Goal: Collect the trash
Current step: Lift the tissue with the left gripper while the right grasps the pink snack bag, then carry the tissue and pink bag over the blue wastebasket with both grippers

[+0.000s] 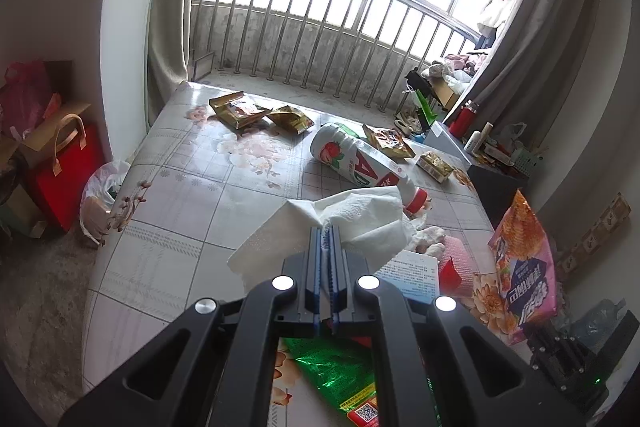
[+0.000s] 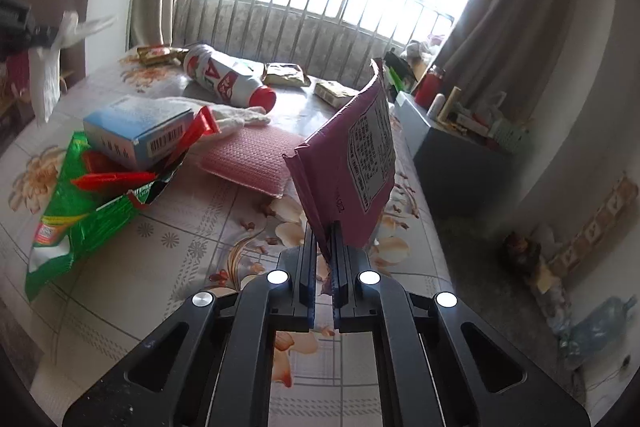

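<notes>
The left gripper clamps a crumpled white tissue; the right gripper pinches a pink snack bag — fine print unreadable — at 12 o'clock.

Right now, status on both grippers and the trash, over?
Left gripper shut on tissue. Right gripper shut on pink snack bag. Bottle, wrappers still on bed. Nothing blocking.

1. Bed: the bare sheet from 9 to 11 o'clock of the left claw offers open passage.
2. The white bottle lies across the bed at 1 o'clock, with gold wrappers beyond it at 11 o'clock.
3. The blue box stacked on the green bag blocks 10 o'clock of the right claw.
4. The pink sponge sits at 11 o'clock; bare sheet lies between it and the green bag.
</notes>
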The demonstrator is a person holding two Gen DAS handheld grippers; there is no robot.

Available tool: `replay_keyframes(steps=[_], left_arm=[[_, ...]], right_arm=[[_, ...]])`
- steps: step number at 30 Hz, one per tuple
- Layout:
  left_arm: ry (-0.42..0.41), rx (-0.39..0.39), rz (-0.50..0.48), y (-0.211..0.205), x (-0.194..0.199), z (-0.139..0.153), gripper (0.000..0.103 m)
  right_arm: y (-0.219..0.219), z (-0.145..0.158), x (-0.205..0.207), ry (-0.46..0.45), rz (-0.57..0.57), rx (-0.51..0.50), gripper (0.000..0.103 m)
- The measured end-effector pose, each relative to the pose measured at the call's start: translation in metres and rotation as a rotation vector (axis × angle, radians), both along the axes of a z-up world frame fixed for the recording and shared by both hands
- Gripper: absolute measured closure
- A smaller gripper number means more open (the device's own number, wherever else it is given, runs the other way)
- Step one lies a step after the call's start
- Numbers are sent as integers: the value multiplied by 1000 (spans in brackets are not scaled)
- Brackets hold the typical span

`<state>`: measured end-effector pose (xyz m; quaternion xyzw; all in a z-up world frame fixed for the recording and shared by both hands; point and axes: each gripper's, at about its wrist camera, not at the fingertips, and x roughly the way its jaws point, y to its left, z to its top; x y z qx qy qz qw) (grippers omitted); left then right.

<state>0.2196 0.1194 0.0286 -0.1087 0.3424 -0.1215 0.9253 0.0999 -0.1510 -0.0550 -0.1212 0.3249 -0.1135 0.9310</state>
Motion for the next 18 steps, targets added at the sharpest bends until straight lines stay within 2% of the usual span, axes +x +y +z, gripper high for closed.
replay_keyframes(steps=[8,18], left_arm=[[-16,-1,-20,-7,-4,7,100],[-45,-2,-52,-22,-6,23,100]], right_arm=[[-49,36,-34,-58,-21,259,101],[-68,61,-61,-147,-70,277,101]])
